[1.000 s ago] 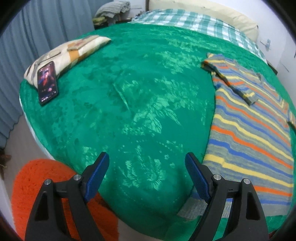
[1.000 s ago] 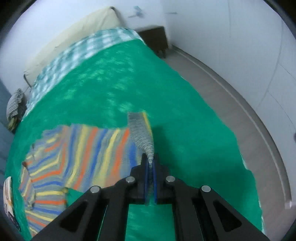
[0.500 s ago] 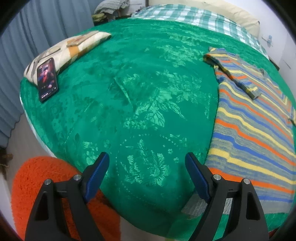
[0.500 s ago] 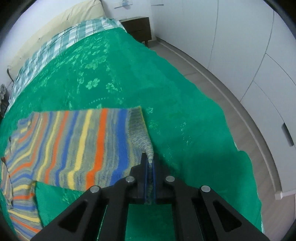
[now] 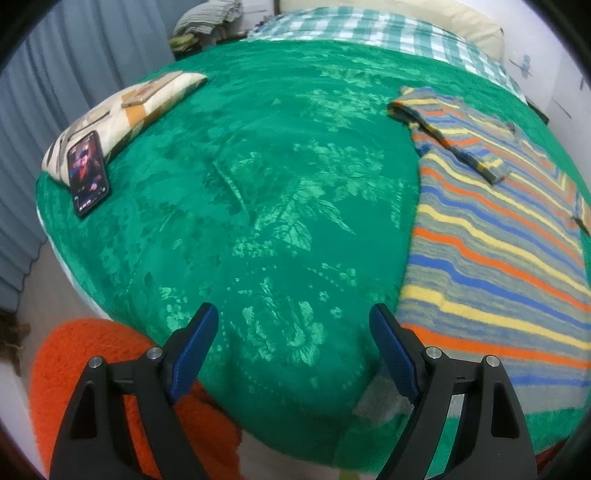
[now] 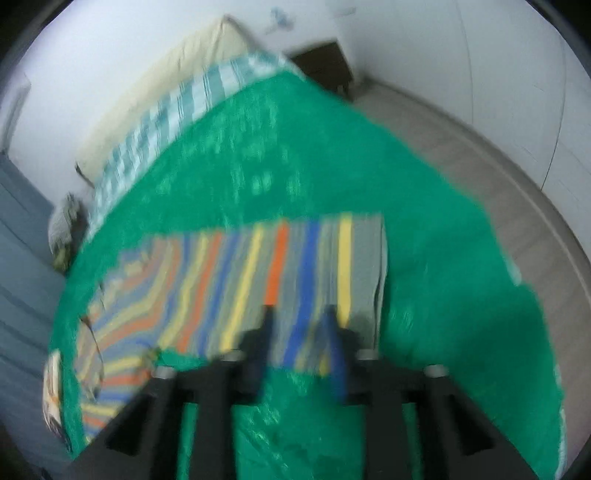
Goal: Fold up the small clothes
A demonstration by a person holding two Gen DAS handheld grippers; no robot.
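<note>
- The striped sweater [image 5: 491, 254] lies spread flat on the green bedspread [image 5: 266, 206], toward the right side of the bed in the left wrist view, its bands running grey, blue, yellow and orange
- One sleeve [image 5: 454, 136] is folded across the upper body of the sweater, and the grey hem sits near the bed's near edge
- The left gripper [image 5: 291, 339] hangs over the near edge of the bed with its blue-padded jaws spread wide and only bedspread showing between them; the right-hand finger sits just beside the sweater's hem corner
- The right gripper [image 6: 301, 343] hovers over the near edge of the sweater [image 6: 258, 273] in a blurred right wrist view; its jaws are opening, with striped knit showing in the gap behind them, and the pads do not appear to press on the cloth
- A smartphone [image 5: 88, 173] with a lit screen leans against a patterned pillow [image 5: 125, 110] at the far left of the bed, well apart from the sweater
- A green checked sheet [image 5: 369, 33] and a cream pillow [image 5: 476, 29] lie at the head of the bed
- An orange shaggy rug [image 5: 92, 376] covers the floor below the left gripper
</note>
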